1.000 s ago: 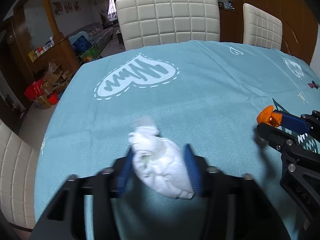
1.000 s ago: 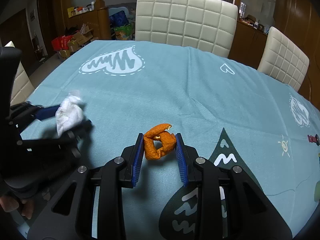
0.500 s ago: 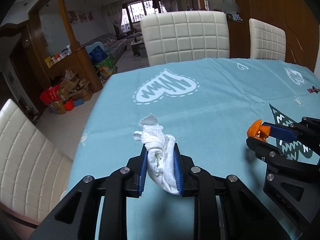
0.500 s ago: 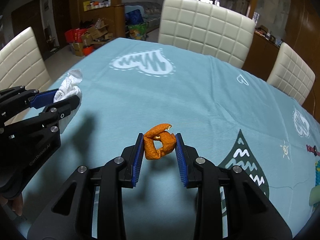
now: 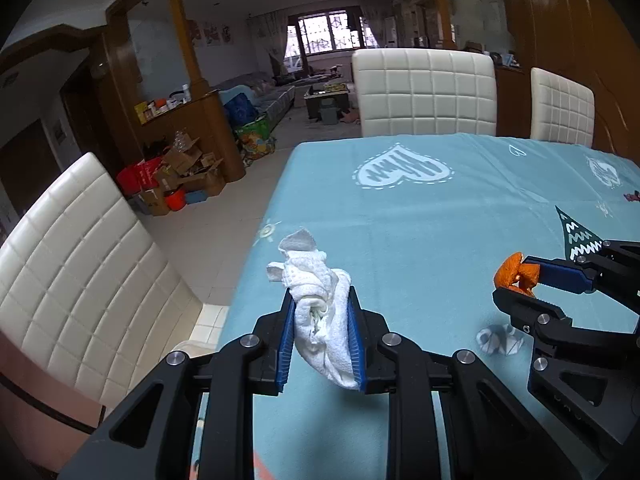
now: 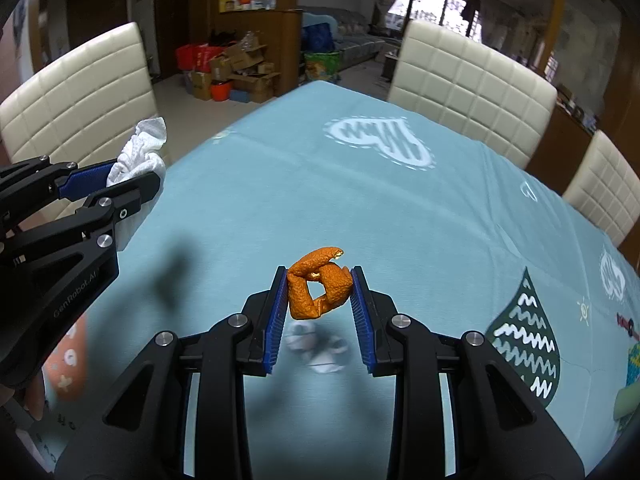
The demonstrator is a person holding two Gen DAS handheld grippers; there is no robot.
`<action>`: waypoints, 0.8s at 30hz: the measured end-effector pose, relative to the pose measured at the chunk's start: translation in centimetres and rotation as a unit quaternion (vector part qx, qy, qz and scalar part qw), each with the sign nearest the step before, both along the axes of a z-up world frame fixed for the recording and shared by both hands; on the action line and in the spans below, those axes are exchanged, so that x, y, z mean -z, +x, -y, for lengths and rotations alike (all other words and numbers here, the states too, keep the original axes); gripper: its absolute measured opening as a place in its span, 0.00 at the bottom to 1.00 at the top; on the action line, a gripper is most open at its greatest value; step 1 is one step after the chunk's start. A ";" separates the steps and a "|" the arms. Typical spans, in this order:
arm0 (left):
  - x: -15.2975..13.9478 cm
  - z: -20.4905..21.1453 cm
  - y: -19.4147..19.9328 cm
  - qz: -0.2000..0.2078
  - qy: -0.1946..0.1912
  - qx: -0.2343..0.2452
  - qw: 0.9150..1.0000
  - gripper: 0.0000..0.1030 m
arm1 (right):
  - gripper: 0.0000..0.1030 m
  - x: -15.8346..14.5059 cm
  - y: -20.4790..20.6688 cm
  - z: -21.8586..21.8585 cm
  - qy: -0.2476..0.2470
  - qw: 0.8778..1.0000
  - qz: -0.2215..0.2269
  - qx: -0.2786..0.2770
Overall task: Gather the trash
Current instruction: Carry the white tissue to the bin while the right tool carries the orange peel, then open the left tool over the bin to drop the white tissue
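Leftmost, at nine o'clock in the left wrist view, stands a white padded chair (image 5: 76, 276) off the table's edge. Next, at six o'clock, the left gripper (image 5: 321, 334) has its blue pads clamped on a crumpled white tissue (image 5: 320, 312), which bulges up past the fingertips and hangs above the teal tablecloth (image 5: 420, 232). Further right, toward four o'clock, a small crumpled paper scrap (image 5: 499, 339) lies on the cloth, just beside the right gripper (image 5: 516, 280), which enters from three o'clock pinching an orange peel (image 5: 510, 274).

Seen from the right wrist view, the left gripper (image 6: 124, 178) reaches in from nine o'clock with the tissue (image 6: 140, 154) sticking out of its tip. At centre, toward six o'clock, the right gripper (image 6: 320, 292) is closed on the curled peel (image 6: 318, 282), held off the table. Below the peel, blurred white paper scraps (image 6: 316, 348) sit on the cloth (image 6: 400, 220) between the two fingers. At one and three o'clock more white chairs (image 6: 472, 88) ring the far side of the table.
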State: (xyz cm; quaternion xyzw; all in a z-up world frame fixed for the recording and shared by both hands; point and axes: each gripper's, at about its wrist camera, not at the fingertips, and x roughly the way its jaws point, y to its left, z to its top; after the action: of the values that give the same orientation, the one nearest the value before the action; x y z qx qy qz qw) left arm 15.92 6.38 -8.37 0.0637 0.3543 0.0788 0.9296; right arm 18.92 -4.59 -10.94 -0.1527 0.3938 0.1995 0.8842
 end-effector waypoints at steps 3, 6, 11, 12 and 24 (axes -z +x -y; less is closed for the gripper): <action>-0.1 -1.6 -1.2 0.005 -0.001 -0.014 1.000 0.23 | 0.32 -0.3 -1.0 -1.7 -0.004 1.000 0.002 -0.015; -0.1 -3.2 -2.2 0.006 -0.001 -0.027 1.000 0.23 | 0.32 -0.4 -1.9 -3.8 -0.006 0.999 0.003 -0.033; 0.0 -6.3 -3.9 0.006 -0.007 -0.052 0.999 0.23 | 0.32 -0.3 -3.1 -7.2 -0.011 0.998 0.000 -0.062; 0.1 -7.3 -4.4 0.005 -0.008 -0.059 0.998 0.23 | 0.32 -0.1 -3.4 -8.1 -0.013 0.997 -0.002 -0.070; 1.7 -14.9 -8.0 -0.003 -0.020 -0.131 0.991 0.24 | 0.32 0.8 -5.0 -15.7 -0.016 0.990 -0.017 -0.136</action>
State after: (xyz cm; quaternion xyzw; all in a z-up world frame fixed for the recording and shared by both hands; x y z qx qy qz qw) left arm 7.94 21.30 -10.06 -0.0013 0.3637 0.1930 0.9113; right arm 13.97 11.08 -11.76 -0.2152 0.3870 0.3141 0.8398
